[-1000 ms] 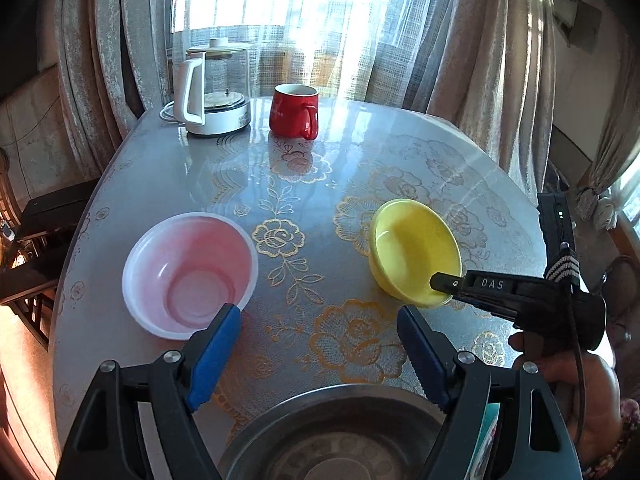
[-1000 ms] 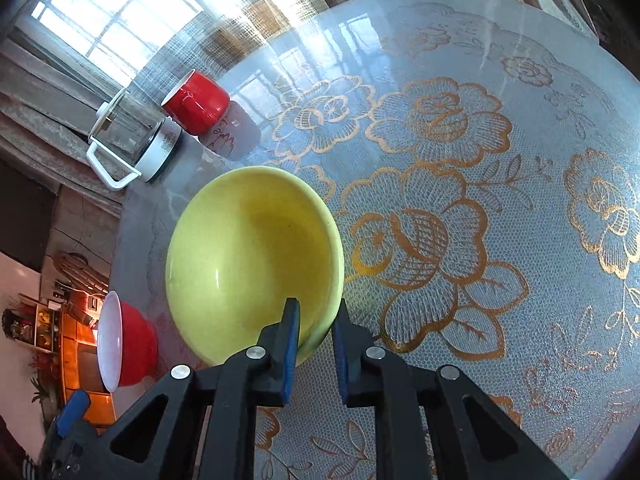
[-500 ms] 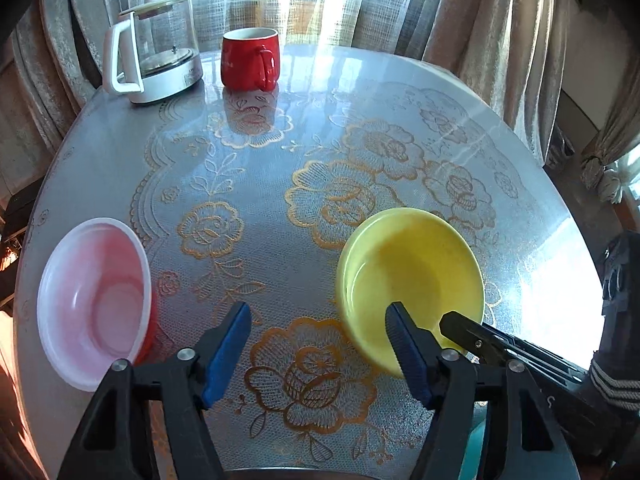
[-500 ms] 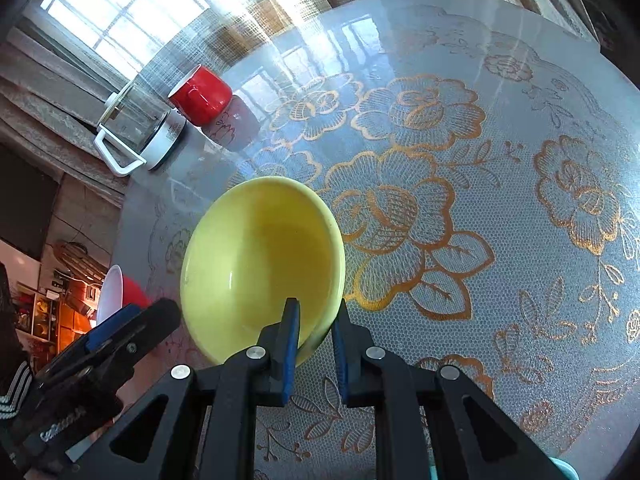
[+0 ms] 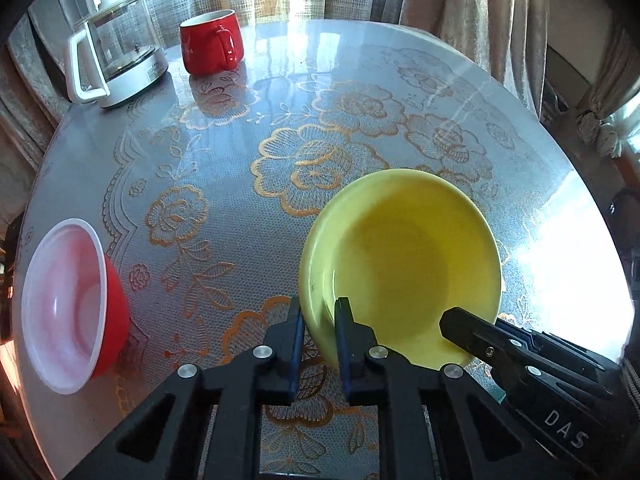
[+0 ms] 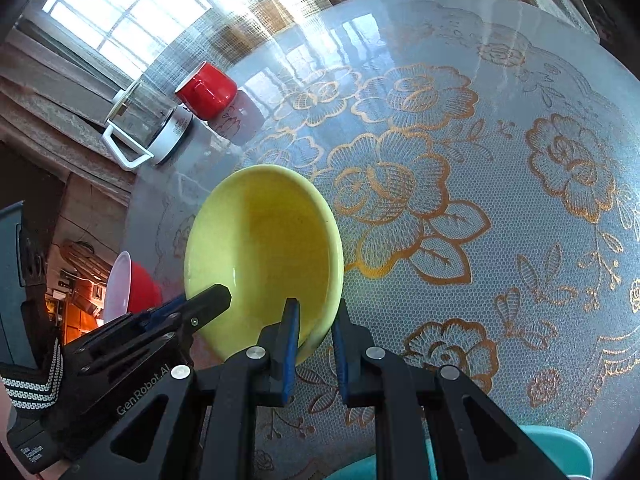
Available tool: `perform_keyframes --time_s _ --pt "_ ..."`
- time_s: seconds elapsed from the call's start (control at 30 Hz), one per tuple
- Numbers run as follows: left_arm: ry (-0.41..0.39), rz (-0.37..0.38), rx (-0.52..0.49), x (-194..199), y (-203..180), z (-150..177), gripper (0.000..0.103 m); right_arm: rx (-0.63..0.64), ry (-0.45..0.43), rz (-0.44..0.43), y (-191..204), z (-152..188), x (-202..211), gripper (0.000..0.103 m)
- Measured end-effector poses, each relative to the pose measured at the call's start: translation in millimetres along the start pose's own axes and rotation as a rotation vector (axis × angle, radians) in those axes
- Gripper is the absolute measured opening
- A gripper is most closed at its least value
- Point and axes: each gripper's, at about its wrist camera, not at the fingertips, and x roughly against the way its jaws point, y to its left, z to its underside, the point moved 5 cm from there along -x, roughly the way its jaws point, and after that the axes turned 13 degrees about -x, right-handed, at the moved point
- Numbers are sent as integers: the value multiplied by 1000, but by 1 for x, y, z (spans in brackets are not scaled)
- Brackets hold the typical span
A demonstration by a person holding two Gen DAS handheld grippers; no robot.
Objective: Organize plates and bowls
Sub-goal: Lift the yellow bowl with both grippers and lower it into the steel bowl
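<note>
Yellow bowl: tilted, rim gripped from two sides at once; lace-covered round surface behind and under it; whether the base touches the surface cannot be told.
Left gripper: blue-padded fingers closed on the bowl's near-left rim, one pad outside the wall, one inside.
Right gripper: fingers clamped on the bowl's near rim, left pad inside, right pad outside the wall.
Right gripper in left view: black finger tip reaching over the bowl's lower right rim, body marked "DAS".
Left gripper in right view: black body coming in from the lower left, tip over the bowl's left rim; striped cuff just behind it.
Red bowl: red outside, white inside, near the left edge of the surface, well apart from the yellow bowl, tilted look from the lens.
Red mug: upright at the far side of the surface, handle facing the camera.
Glass kettle: white handle and base, just left of the mug, near the far edge.
Teal dish: only an edge visible at the bottom right of the right view, behind the gripper.
Curtains: beyond the far edge, bright window behind.
</note>
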Motion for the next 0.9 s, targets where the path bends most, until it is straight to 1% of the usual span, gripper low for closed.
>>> perform_keyframes --time_s 0.1,0.23,0.43,0.57,0.9 --pt "-14 13 6 8 -2 7 15 -18 3 -14 -3 6 4 16" --pt "-55 5 -1 24 -6 15 15 -25 -8 -29 -4 14 13 16" --pt "-146 -4 12 56 -8 34 15 -39 -35 -73 0 30 33 16" --pt "-211 -29 4 77 -7 49 15 -35 -56 -104 7 42 47 16" --pt "-331 -16 55 120 4 90 15 -2 -112 -165 31 78 72 16"
